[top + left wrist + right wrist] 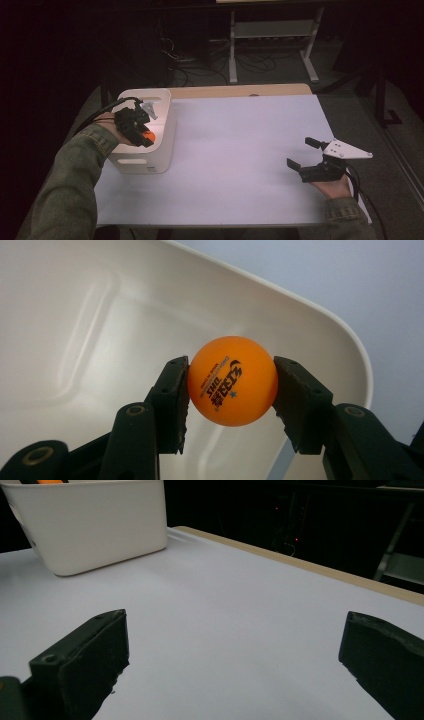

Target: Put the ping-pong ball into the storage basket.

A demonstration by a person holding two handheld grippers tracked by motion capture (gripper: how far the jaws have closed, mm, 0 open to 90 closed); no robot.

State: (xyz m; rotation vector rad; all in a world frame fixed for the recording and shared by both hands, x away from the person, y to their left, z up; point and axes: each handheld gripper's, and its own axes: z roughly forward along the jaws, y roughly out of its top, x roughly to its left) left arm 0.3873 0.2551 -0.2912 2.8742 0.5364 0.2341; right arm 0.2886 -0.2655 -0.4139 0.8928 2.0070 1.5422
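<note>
One orange ball (232,381) in left hand-held gripper (231,390), inside white bin (90,340).

The orange ball (232,381) carries dark print that reads "DHS" beside a swirl logo and a small star. Chinese characters stand next to it, and a line of finer lettering runs along them, too small to read.

Olive green sleeves (70,185) are worn. Black screwed jaws, trailing black cables and a grey three-cornered plate (346,149) are seen on each gripper.
</note>
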